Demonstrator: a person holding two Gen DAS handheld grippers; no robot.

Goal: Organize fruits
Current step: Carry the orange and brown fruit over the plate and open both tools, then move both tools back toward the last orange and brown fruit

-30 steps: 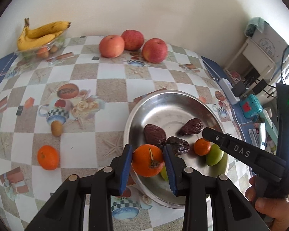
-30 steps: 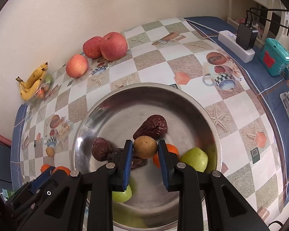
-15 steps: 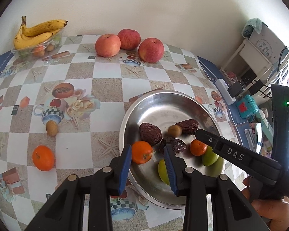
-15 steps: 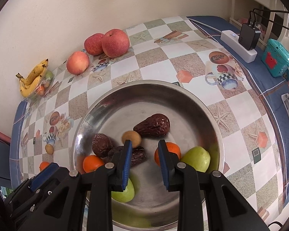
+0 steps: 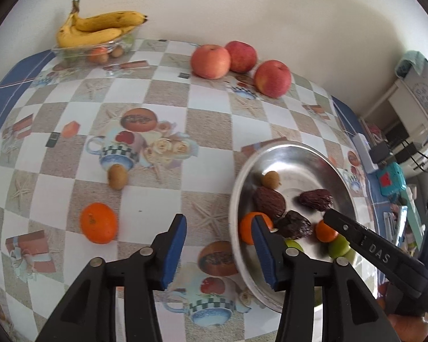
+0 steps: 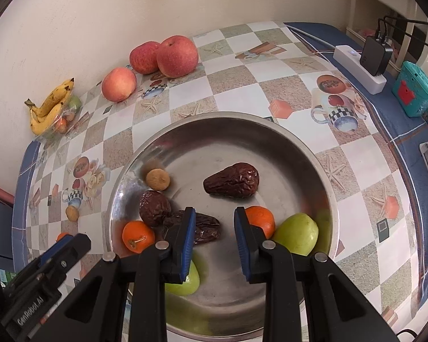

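Both claws, left claw [image 5: 218,246] and right claw [image 6: 214,238], are gaping empty; steel bowl [image 6: 314,154] is holding most small fruit, while orange [image 5: 99,223] and kiwi [image 5: 117,176] are waiting on bench [image 5: 208,122].

Black left tongs [image 5: 218,242] and right tongs [image 6: 214,235], blue pads, silver screws, white lettering

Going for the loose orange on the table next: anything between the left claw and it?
Nothing visible. The left claw is open over bare tablecloth, and the orange lies to its left with no fruit between. The small brown fruit sits farther back.
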